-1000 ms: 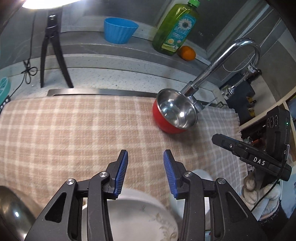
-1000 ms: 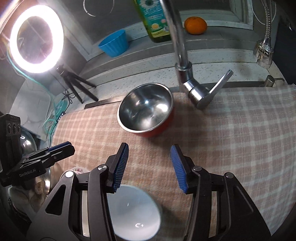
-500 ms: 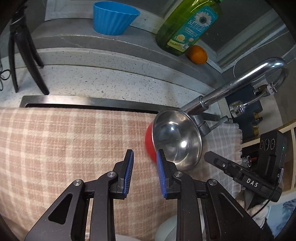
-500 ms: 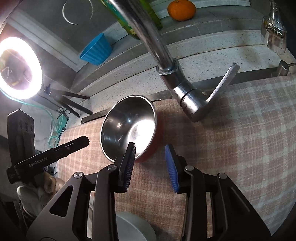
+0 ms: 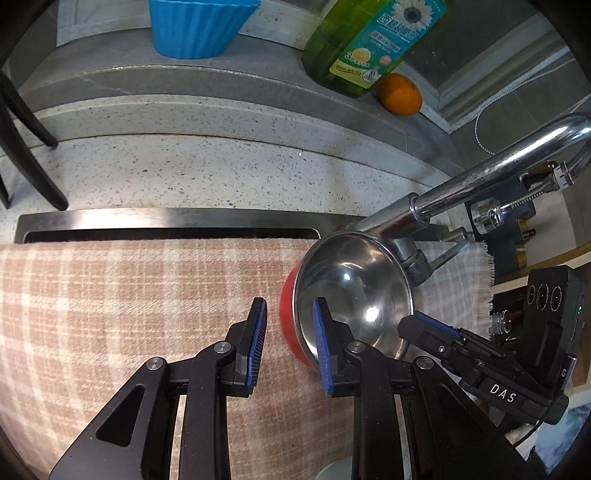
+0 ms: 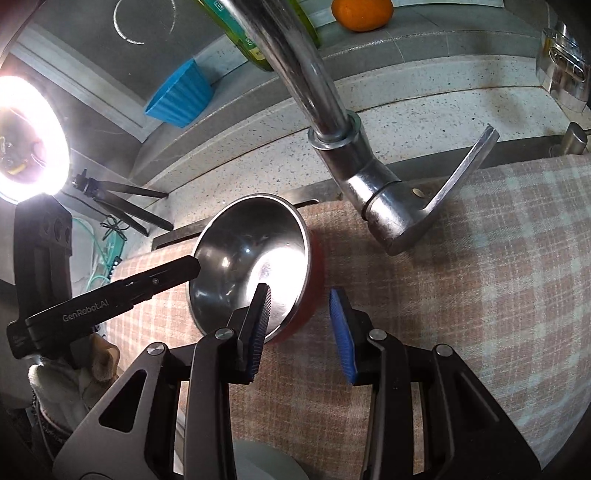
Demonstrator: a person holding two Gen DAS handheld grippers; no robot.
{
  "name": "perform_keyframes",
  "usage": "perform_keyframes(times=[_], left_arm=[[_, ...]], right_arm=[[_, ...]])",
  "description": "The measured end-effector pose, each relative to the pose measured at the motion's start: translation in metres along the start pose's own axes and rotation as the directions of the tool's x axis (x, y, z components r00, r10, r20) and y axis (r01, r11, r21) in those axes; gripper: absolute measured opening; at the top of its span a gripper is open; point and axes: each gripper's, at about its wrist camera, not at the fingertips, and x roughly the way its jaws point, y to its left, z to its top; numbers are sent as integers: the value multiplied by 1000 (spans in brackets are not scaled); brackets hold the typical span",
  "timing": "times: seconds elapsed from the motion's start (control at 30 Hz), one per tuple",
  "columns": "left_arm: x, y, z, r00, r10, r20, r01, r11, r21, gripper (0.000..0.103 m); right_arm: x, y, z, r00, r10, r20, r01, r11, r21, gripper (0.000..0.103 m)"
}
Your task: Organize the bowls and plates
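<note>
Both grippers down on the bowl [image 5: 354,291] now, one per side. It's steel inside, red outside, tipped on its edge on the checked cloth [image 5: 110,295], w/ its far rim right against the base of the tap [image 5: 480,177].

Left gripper [image 5: 288,347]: fingers narrow and straddling the bowl's near-left rim, right finger [image 5: 323,350] inside the steel, left finger outside over the cloth. There's a sliver of gap on the outer side, so can't call it a firm pinch.

Right gripper [image 6: 301,325]: same story on the opposite rim, left finger [image 6: 260,328] inside the bowl, right finger [image 6: 341,332] outside past the red wall, opening a bit wider than the left's. Pads not clearly pressing.

In the right wrist view the left gripper's finger tip is at the bowl's left rim.

Room: tight behind the bowl, where the tap body and its lever [image 6: 458,177] crowd the far side. Plenty of bare cloth to the left in the left wrist view and to the right in the right wrist view. Sink's steel edge [image 5: 166,218] runs along the cloth's far border, speckled table [image 5: 184,173] beyond.

Back ledge: blue cup [image 5: 199,26], green soap bottle [image 5: 365,40], orange [image 5: 400,94], all well apart from the action. Ring light [image 6: 26,136] glaring at left.
</note>
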Motion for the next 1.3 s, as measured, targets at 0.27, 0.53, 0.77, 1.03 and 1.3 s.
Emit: perform_keyframes(times=[0.27, 0.53, 0.77, 1.03, 1.3], left_arm=[[7, -6, 0, 1000, 17, -4, -16, 999, 28, 9], [5, -8, -1, 1000, 27, 6, -27, 999, 36, 9], [-13, -10, -8, 999, 28, 35, -30, 998, 55, 9], [-46, -3, -23, 997, 11, 82, -15, 999, 49, 9], [-77, 11, -47, 992, -18, 121, 15, 999, 29, 9]], right_arm=[[5, 4, 3, 1000, -11, -5, 11, 1000, -12, 17], [4, 9, 2, 999, -34, -5, 34, 999, -33, 17], [-7, 20, -2, 1000, -25, -1, 25, 998, -50, 16], [-26, 46, -16, 1000, -9, 11, 10, 995, -97, 16], [-42, 75, -40, 1000, 11, 16, -9, 990, -139, 17]])
